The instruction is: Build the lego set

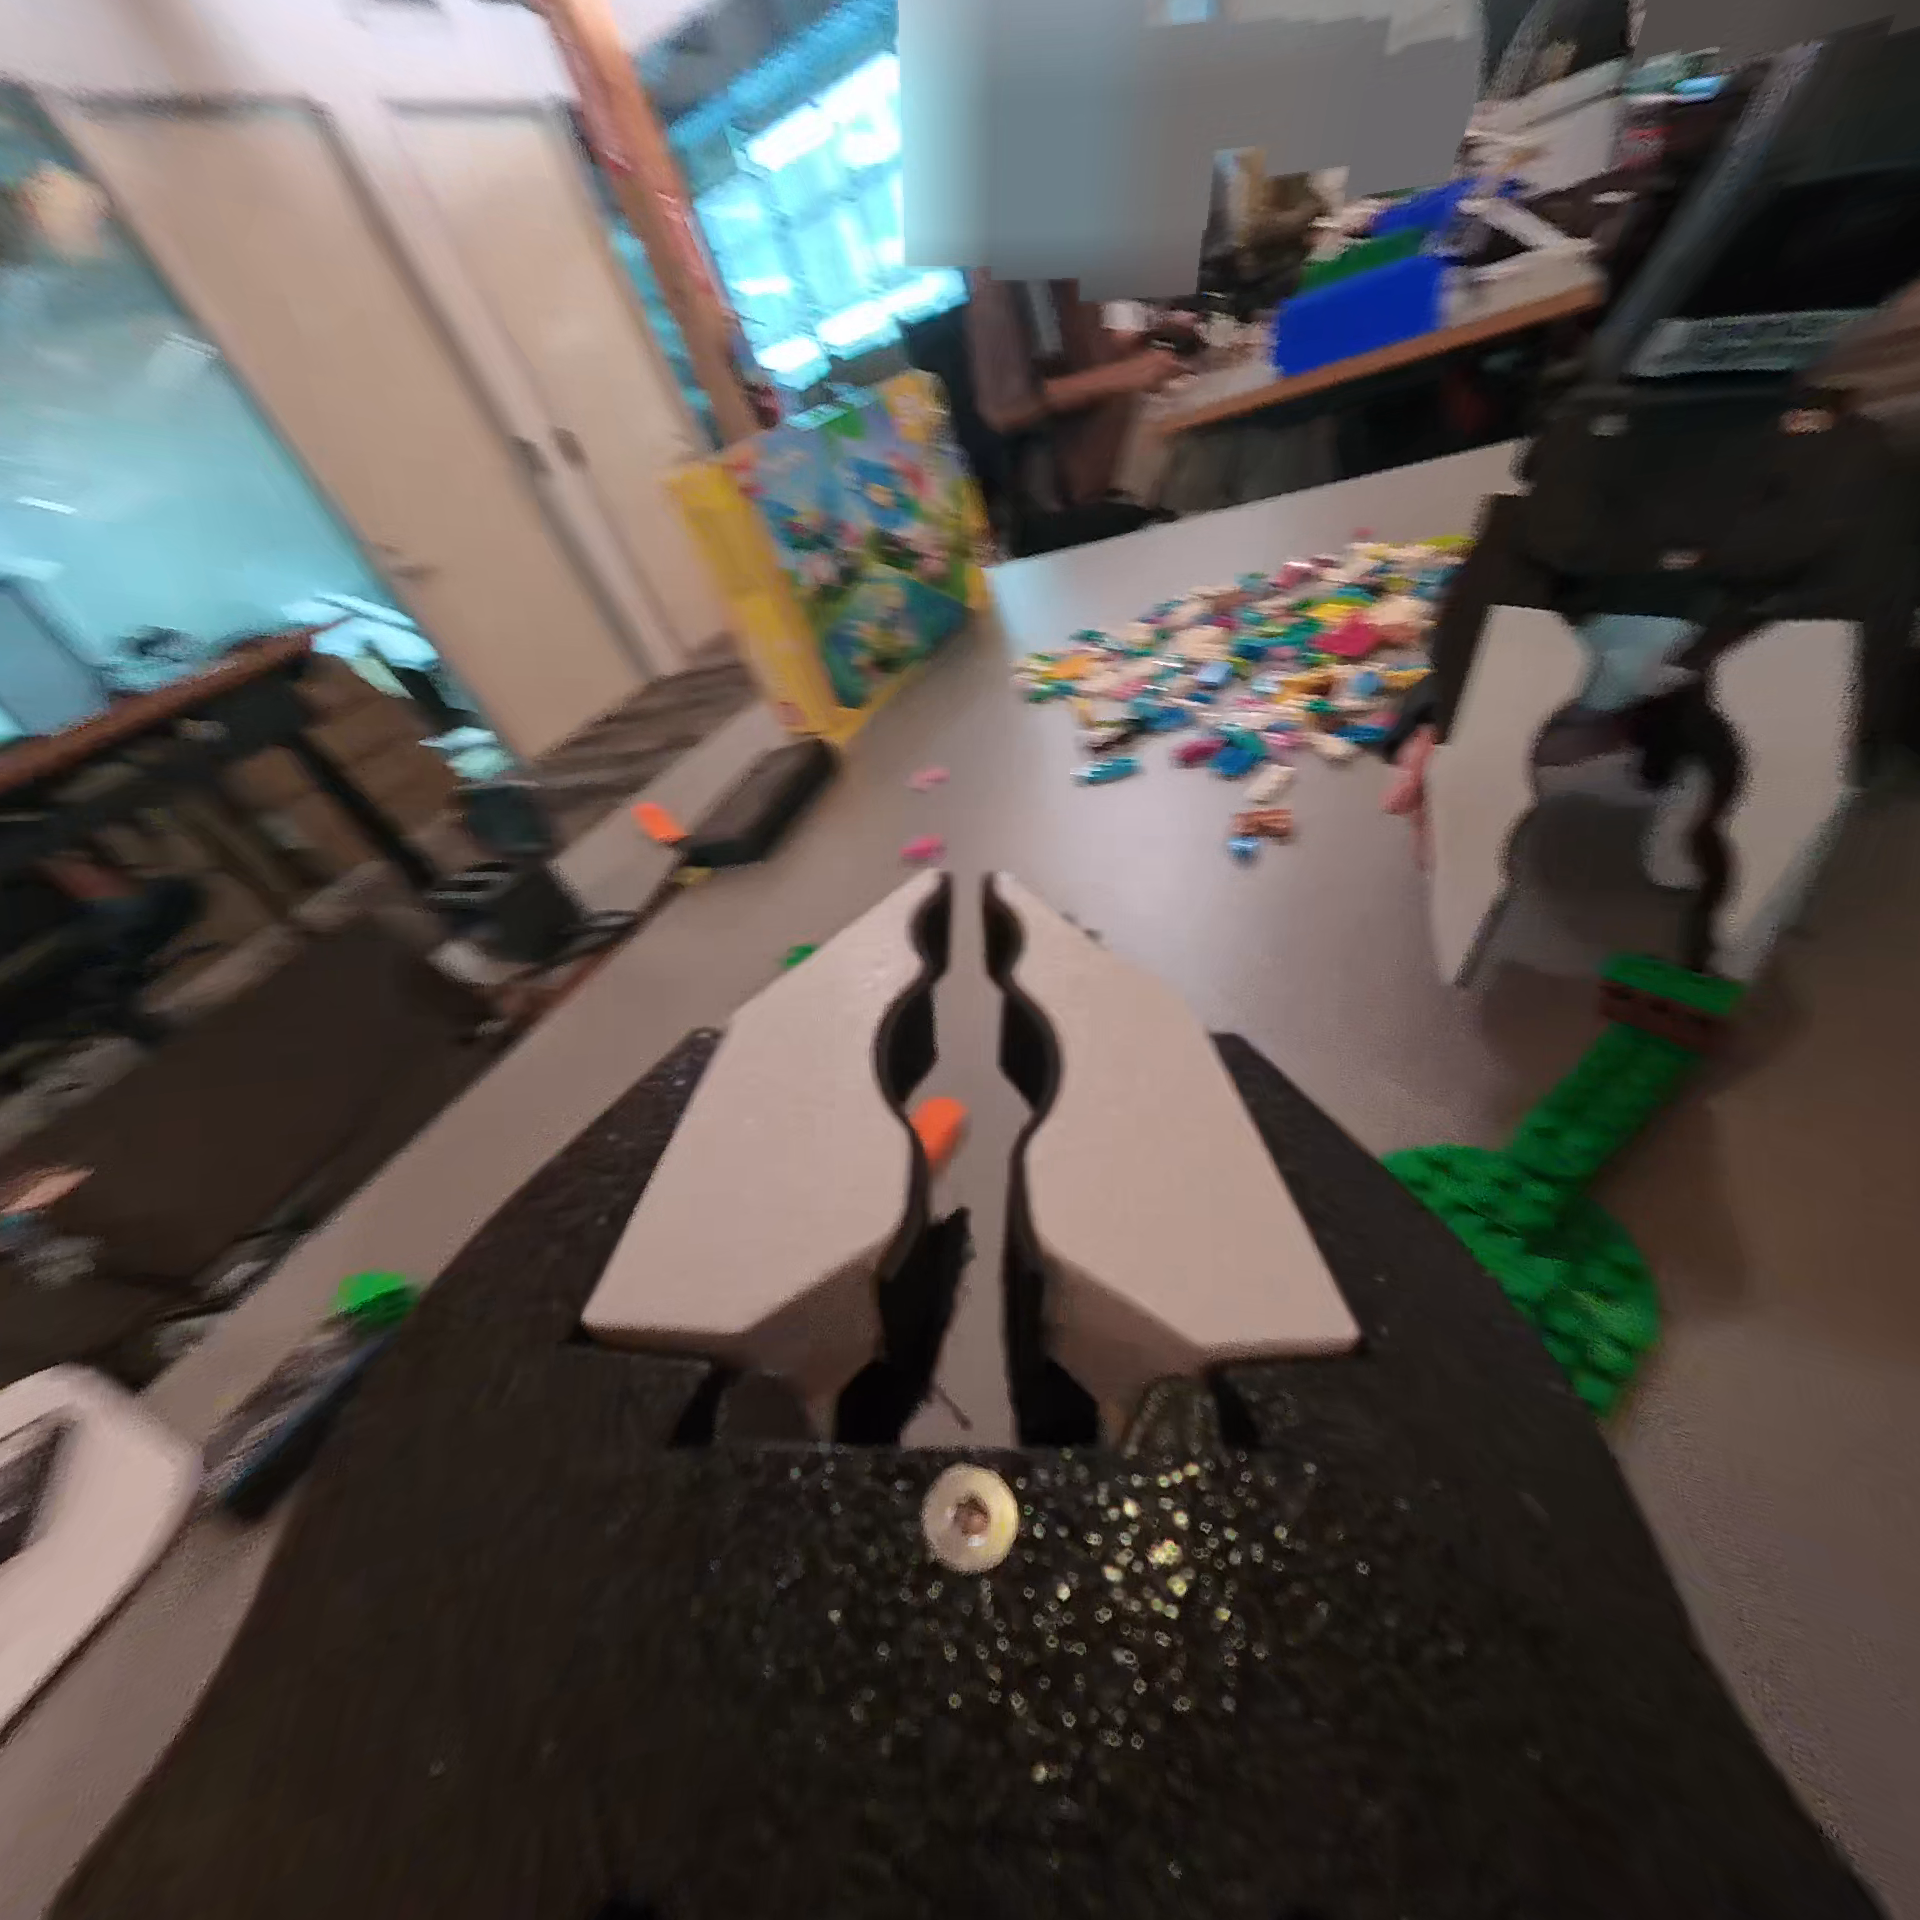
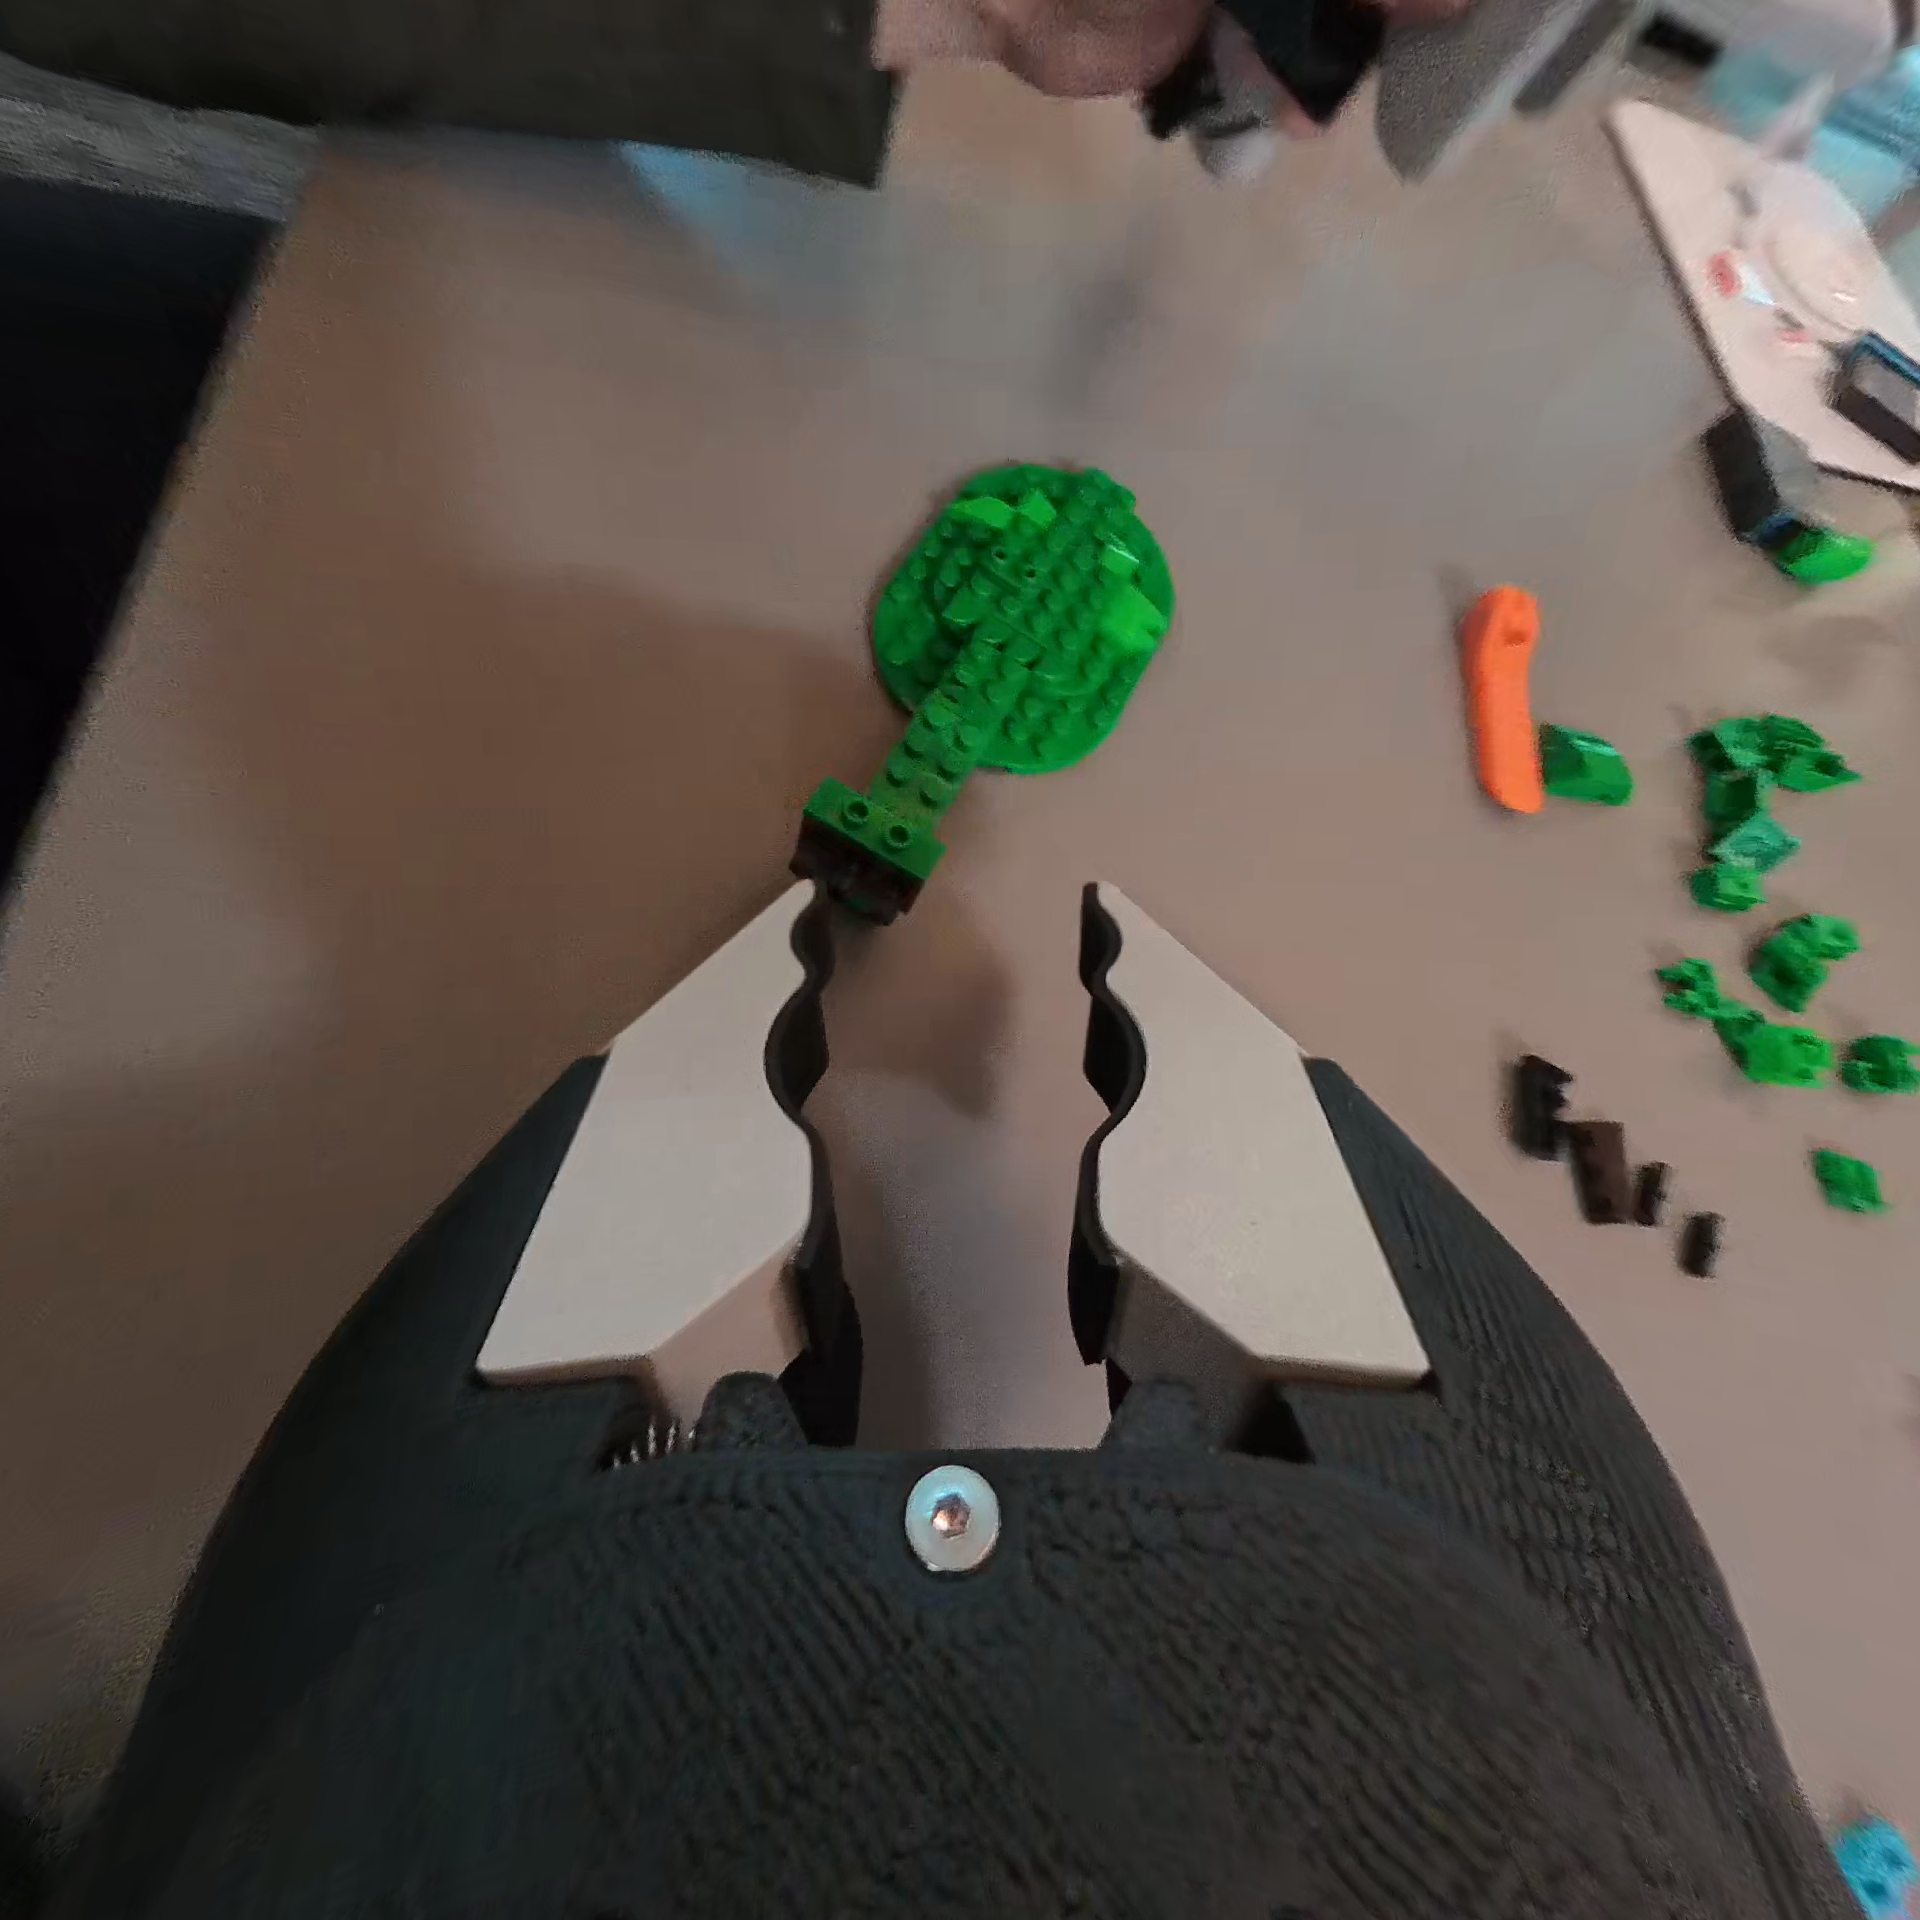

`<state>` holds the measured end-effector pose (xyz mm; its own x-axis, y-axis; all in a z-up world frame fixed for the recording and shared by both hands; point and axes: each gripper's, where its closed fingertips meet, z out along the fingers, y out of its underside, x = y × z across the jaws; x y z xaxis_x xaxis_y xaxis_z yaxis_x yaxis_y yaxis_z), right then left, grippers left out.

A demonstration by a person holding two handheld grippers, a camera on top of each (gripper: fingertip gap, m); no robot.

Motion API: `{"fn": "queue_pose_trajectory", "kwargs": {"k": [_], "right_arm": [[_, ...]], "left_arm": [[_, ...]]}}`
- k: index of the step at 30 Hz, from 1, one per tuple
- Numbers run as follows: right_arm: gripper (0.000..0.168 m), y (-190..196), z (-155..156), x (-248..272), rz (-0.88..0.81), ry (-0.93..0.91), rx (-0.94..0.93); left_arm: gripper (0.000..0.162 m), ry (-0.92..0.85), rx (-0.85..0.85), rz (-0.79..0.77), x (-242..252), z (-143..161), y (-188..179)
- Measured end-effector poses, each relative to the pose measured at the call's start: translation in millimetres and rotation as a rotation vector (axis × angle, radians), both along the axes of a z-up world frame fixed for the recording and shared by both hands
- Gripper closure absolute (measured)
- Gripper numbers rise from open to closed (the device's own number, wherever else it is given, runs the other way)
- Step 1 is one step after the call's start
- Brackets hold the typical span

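Note:
The green lego build (image 2: 1023,623) is a round studded plate with a stem that ends in dark brown bricks (image 2: 857,883). It lies flat on the tan table. My right gripper (image 2: 945,894) is open and empty just short of the stem end, and its left fingertip (image 2: 800,899) is right beside the brown bricks. My left gripper (image 1: 966,883) is shut with only a thin gap and holds nothing. In the left wrist view the green build (image 1: 1538,1195) lies to the right, with the right gripper (image 1: 1621,966) standing over its stem end.
An orange brick separator (image 2: 1501,717), loose green pieces (image 2: 1766,935) and dark pieces (image 2: 1600,1153) lie right of the build. A pile of mixed bricks (image 1: 1247,655) and the set's box (image 1: 862,561) sit farther off. The table edge (image 2: 208,436) runs along the left. My hands' fingertips stand some 15 cm from each other. My left gripper's tips are some 12 cm from the orange brick separator (image 2: 1501,717).

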<state>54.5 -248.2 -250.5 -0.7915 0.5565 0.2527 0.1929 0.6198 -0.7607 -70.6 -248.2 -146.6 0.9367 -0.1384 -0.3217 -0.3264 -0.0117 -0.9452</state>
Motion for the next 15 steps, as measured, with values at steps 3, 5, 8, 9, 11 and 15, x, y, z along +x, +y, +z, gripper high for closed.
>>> {"fn": "queue_pose_trajectory", "kwargs": {"k": [3, 5, 8, 9, 11, 15], "right_arm": [[0.115, 2.7, 3.9, -27.5, -0.088, 0.056, 0.068], [0.109, 5.6, 7.9, -33.5, -0.087, 0.055, 0.077], [0.110, 20.9, 25.0, -27.7, -0.102, 0.066, -0.038], [0.111, 30.6, 30.8, -27.1, -0.137, 0.071, -0.086], [0.113, 55.1, 39.1, -33.5, -0.245, 0.087, -0.148], [0.124, 92.6, 63.6, -88.0, -0.449, 0.140, -0.234]], "left_arm": [[0.162, 0.015, 0.185, 0.254, -52.2, 19.5, -23.0], [0.162, -0.035, 0.309, 0.400, -83.7, 28.7, -43.2], [0.162, -0.009, 0.406, 0.563, -115.5, 35.2, -71.2], [0.162, 0.043, 0.412, 0.611, -122.9, 35.0, -78.1], [0.162, 0.152, 0.395, 0.700, -136.7, 30.4, -88.4], [0.162, 0.206, 0.380, 0.754, -154.3, 23.1, -91.0]]}}
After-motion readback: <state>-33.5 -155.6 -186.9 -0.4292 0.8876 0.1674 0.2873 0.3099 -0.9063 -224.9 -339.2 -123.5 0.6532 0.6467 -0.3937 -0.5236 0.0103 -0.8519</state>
